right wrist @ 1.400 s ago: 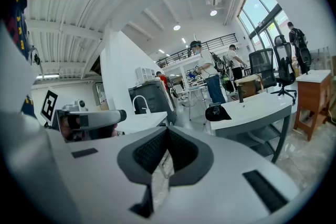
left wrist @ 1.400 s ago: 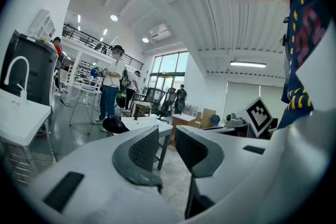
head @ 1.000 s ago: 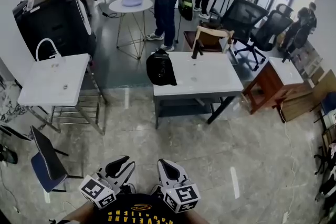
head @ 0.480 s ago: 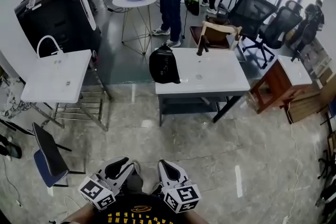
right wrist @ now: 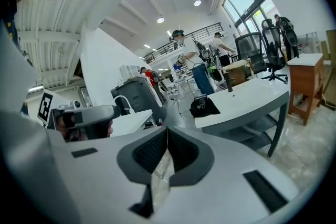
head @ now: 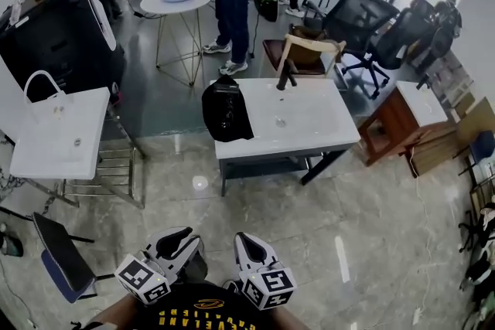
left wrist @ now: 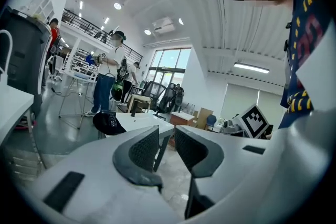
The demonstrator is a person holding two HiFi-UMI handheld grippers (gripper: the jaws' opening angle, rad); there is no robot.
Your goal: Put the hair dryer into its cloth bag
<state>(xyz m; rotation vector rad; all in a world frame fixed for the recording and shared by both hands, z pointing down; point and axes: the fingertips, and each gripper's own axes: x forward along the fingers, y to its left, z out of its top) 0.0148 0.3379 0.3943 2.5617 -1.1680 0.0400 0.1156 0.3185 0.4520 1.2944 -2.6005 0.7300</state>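
A black cloth bag (head: 226,110) slumps over the near left corner of a white table (head: 317,127) some way ahead of me. A dark hair dryer (head: 287,75) stands upright at the table's far edge. Both grippers are held close to my body at the bottom of the head view, far from the table. My left gripper (head: 182,236) is open, with an empty gap between its ribbed pads (left wrist: 144,147). On my right gripper (head: 246,243) the pads meet with nothing between them, so it is shut. The right gripper view shows the bag (right wrist: 203,107) and the dryer (right wrist: 229,81).
A small white table (head: 58,131) over a metal rack stands at left, with a blue folding chair (head: 62,259) nearer me. A wooden chair (head: 305,54) and office chairs (head: 363,19) are behind the table, a wooden desk (head: 402,116) at right. Several people stand further back.
The white table with the bag and dryer has come a little nearer and slid left in the head view. Both grippers stay at the bottom edge, jaws unchanged.
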